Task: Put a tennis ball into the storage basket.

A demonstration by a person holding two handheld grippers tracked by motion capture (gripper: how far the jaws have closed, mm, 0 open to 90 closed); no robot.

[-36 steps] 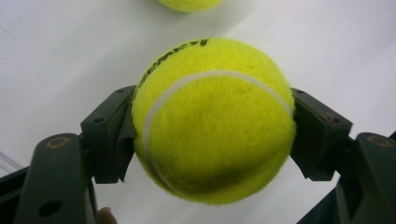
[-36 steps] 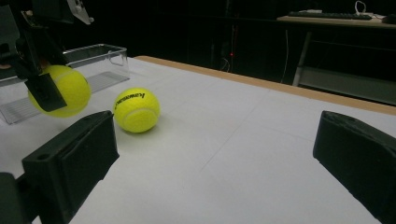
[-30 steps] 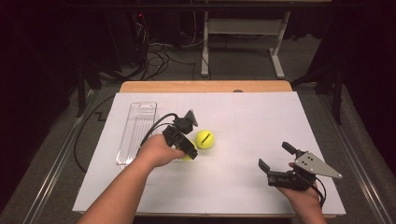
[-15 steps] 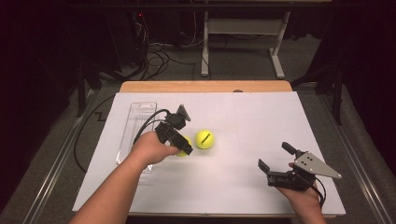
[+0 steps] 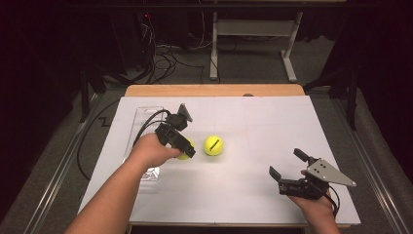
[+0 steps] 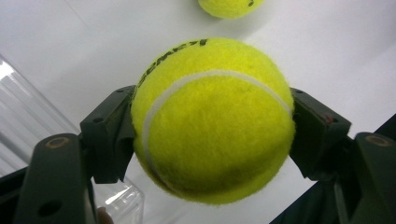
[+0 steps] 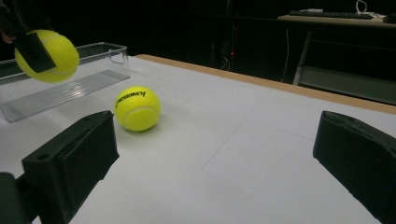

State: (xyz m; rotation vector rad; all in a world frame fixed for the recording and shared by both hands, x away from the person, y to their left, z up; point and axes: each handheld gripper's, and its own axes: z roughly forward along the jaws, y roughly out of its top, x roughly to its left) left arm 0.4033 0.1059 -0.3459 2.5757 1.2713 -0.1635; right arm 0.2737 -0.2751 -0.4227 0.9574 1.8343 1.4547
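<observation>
My left gripper (image 5: 187, 149) is shut on a yellow tennis ball (image 6: 212, 119) and holds it clear of the white table; both pads press its sides. From the right gripper view that held ball (image 7: 46, 56) hangs in the air in front of the clear tray (image 7: 56, 88). A second tennis ball (image 5: 213, 145) rests on the table just right of the left gripper, and it lies ahead of the right jaws (image 7: 137, 108). My right gripper (image 5: 287, 170) stands open near the front right of the table with nothing between its fingers.
A clear plastic tray (image 5: 146, 117) lies along the table's left side, partly under my left hand. A wooden strip (image 5: 214, 90) edges the far side. Beyond it are cables and a metal stand (image 5: 253, 44) on the dark floor.
My left gripper has lifted the held ball off the table and carried it left toward the tray. The second ball and the right gripper have stayed put.
</observation>
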